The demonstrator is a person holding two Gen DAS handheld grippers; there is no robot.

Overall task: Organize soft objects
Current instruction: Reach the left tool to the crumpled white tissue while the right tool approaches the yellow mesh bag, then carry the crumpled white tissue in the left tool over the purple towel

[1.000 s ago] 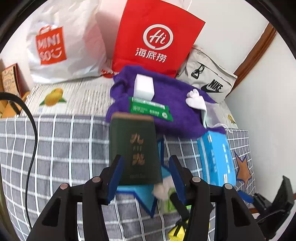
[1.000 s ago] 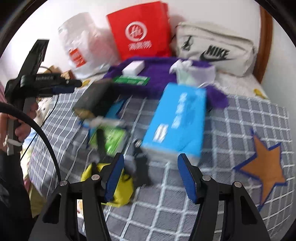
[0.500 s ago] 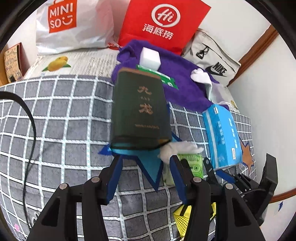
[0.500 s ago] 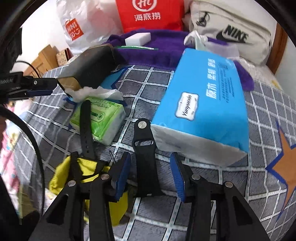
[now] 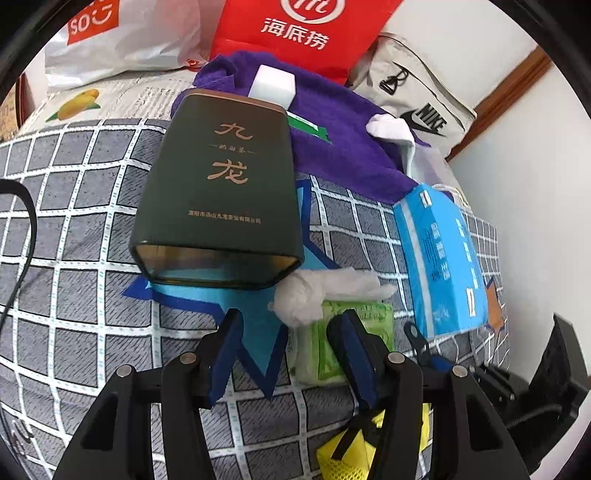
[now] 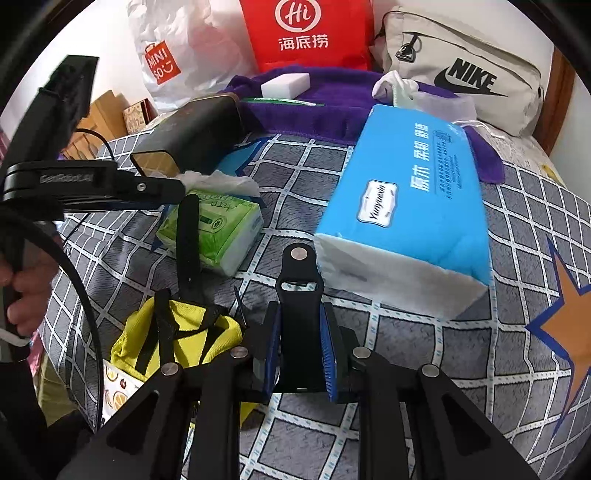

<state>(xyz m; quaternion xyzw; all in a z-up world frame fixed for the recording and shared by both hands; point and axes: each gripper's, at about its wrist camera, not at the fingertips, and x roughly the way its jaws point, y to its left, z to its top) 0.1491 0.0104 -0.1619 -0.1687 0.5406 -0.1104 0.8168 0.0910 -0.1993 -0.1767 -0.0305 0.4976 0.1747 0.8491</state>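
A dark green tea tin [image 5: 221, 184] lies on the grey checked bedcover [image 5: 74, 206]. In front of the tin sit a crumpled white tissue [image 5: 314, 295] and a green tissue pack [image 5: 369, 321]. My left gripper [image 5: 288, 317] stands open just short of the tissue and holds nothing. A blue tissue pack [image 6: 406, 210] lies to the right. My right gripper [image 6: 300, 308] is closing on the black strap [image 6: 299, 273] of a yellow mesh bag [image 6: 184, 332], and its pads touch the strap's sides. A purple towel [image 5: 340, 140] behind carries a white sponge block [image 5: 275, 83].
A red paper bag [image 5: 306, 29], a white plastic bag [image 5: 122, 37] and a beige Nike pouch [image 5: 417, 107] line the wall behind. The wall closes the right side. A black cable [image 5: 26, 229] crosses the bed's left. A person's hand [image 6: 22, 291] holds the left gripper.
The right gripper's jaws have closed in from wide apart onto the black strap. Both grippers have sunk toward the bed. The left one has kept the same gap.
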